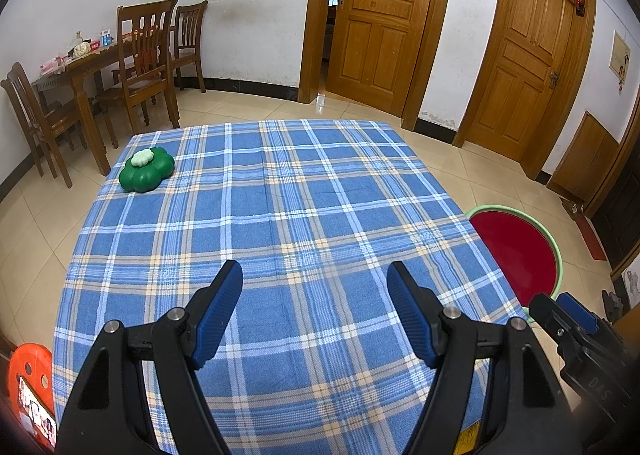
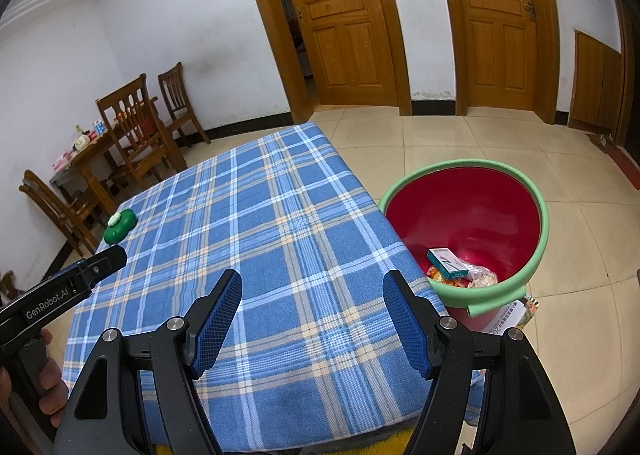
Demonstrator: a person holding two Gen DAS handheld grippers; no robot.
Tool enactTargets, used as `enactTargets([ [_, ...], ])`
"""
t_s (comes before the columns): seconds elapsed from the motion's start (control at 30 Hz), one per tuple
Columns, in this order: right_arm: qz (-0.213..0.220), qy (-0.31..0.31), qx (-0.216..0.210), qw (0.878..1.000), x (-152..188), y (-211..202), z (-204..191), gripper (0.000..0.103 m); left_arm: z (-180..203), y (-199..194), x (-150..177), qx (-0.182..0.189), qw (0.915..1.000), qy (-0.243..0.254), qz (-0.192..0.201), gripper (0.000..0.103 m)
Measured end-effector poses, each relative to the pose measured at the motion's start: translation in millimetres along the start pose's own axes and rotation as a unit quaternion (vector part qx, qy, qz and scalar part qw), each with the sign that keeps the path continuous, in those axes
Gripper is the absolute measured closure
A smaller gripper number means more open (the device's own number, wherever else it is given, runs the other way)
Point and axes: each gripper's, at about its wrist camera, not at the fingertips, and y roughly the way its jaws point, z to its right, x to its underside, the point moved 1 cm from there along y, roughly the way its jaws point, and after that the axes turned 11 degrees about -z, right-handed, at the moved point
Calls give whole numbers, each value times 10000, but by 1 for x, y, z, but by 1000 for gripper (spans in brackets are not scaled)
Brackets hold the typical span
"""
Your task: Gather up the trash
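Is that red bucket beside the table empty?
No. The red bucket holds trash at its bottom: a small teal and white box lies on crumpled wrappers. It is nowhere near full; most of its inner wall shows.

the red bin (image 1: 516,251) is half hidden behind the table edge in the left wrist view; in the right wrist view the trash (image 2: 460,269) under the small box (image 2: 446,258) is too jumbled to identify. print on the paper (image 2: 508,317) beside the bin is partly cut off. items on the far wooden table (image 1: 68,73) are too small to tell.
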Motion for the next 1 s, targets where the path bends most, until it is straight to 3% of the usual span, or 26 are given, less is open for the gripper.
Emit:
enactTargets([
  [1.0,9,-11,-2,10000,0,0,-1,29,-1,-3,-2,-6,10000,-13,7,29],
])
